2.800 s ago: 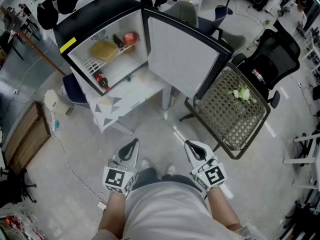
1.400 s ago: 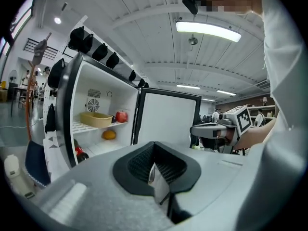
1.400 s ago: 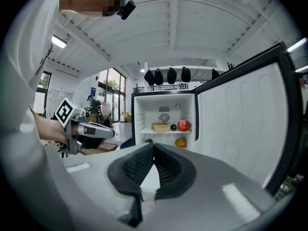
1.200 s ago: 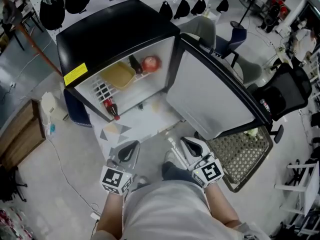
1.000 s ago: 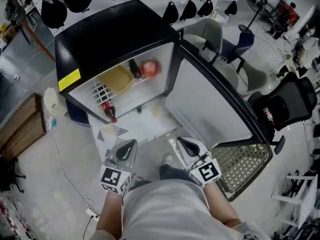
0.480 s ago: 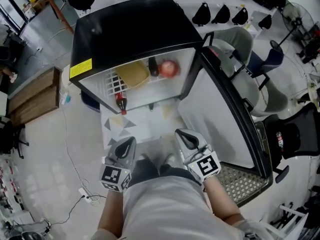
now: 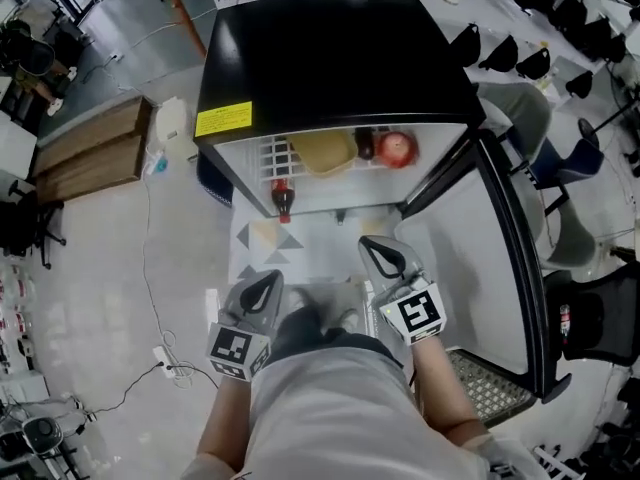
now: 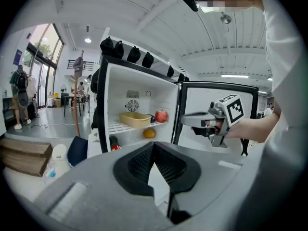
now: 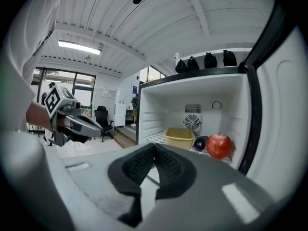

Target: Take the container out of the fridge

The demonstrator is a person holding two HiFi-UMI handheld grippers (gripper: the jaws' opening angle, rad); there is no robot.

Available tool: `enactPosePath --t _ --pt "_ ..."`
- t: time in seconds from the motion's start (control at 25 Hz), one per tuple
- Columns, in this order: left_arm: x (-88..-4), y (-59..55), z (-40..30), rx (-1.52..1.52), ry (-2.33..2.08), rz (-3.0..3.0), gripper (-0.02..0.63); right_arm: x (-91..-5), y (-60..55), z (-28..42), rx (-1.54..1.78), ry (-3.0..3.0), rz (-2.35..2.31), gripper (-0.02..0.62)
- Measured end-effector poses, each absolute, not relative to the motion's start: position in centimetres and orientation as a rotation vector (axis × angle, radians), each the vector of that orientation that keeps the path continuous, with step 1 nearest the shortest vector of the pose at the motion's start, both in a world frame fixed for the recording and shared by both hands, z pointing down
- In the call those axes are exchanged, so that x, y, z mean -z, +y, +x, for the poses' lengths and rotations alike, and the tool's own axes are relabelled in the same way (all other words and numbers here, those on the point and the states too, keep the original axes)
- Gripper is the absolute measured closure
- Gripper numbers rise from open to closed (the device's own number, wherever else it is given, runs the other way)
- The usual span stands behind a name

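The fridge (image 7: 330, 58) has a glossy black top and a smooth white plastic lining. Inside, the container (image 7: 322, 152) looks like matt yellow plastic, and the apple (image 7: 398, 148) at its 3 o'clock is shiny. The left tool (image 7: 268, 282) and the right tool (image 7: 368, 244) are matt grey plastic with black ribbed pads (image 8: 137, 165). At 10 o'clock the cabinet (image 7: 90, 153) is wood. The floor (image 7: 100, 268) looks polished.

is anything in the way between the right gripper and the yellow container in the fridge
Nothing visible does. The fridge door is open, and the yellow plastic container faces the shut right gripper unobstructed. The dark eggplant and red apple sit beside it, on its right.
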State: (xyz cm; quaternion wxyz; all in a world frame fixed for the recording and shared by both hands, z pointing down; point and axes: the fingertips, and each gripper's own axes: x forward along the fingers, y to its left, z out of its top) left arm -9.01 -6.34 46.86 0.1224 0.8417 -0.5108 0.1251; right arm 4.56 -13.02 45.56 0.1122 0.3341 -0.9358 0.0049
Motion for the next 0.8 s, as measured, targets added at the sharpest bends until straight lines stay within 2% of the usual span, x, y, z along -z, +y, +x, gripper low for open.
enactPosePath --t 0.44,0.8 --pt "-47.2 -8.7 -16.3 -0.312 -1.596 2.376 0.598 -45.6 -19.8 -1.6 0.123 -2.662 0.908 0.571" --pt "-48.5 -10.3 -19.3 -0.285 -1.62 2.341 0.598 -47.2 -24.1 -5.4 0.241 -2.556 0.862 0.465"
